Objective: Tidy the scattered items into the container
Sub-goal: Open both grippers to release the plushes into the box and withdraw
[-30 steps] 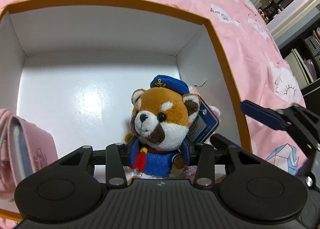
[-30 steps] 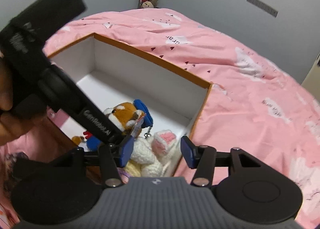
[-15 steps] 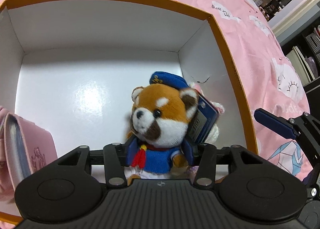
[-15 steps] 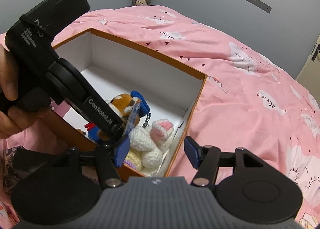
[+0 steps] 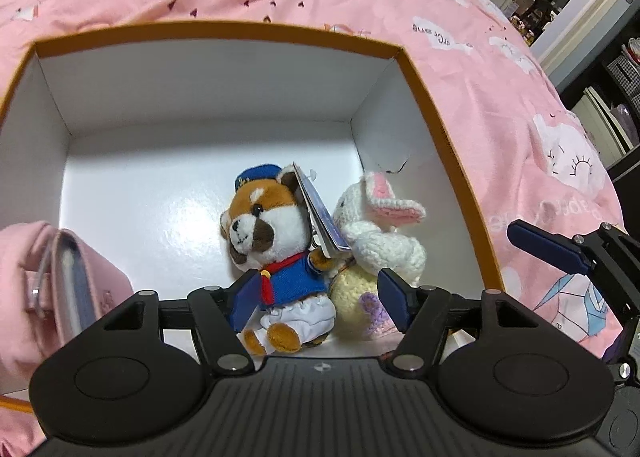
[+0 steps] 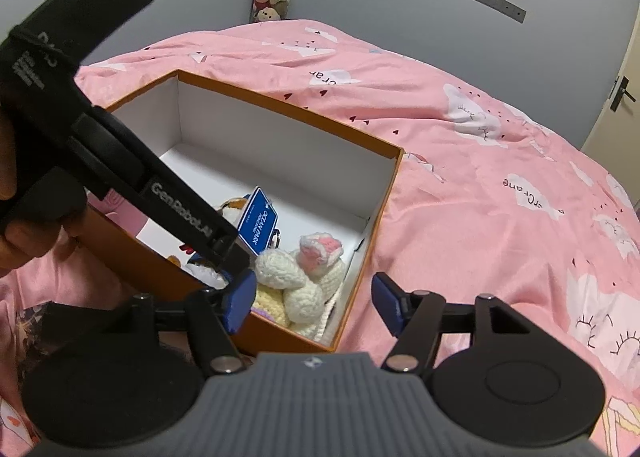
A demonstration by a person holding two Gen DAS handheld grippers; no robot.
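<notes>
Fingers point(image 5: 394, 297) of my left gripper point(image 5: 318, 299): opening wide, pads clear of the red panda plush point(image 5: 276, 241) sitting low centre of frame inside the box point(image 5: 440, 109), against the knitted bunny point(image 5: 380, 233); item light, soft, squashy, non-fragile, best pinched across its blue-jacketed torso.

I'm seeing the red panda plush point(image 5: 276, 241) in its blue cap sitting upright in the orange-rimmed white box point(image 5: 224, 35), leaning beside a cream knitted bunny point(image 5: 380, 245) by the right wall.
</notes>
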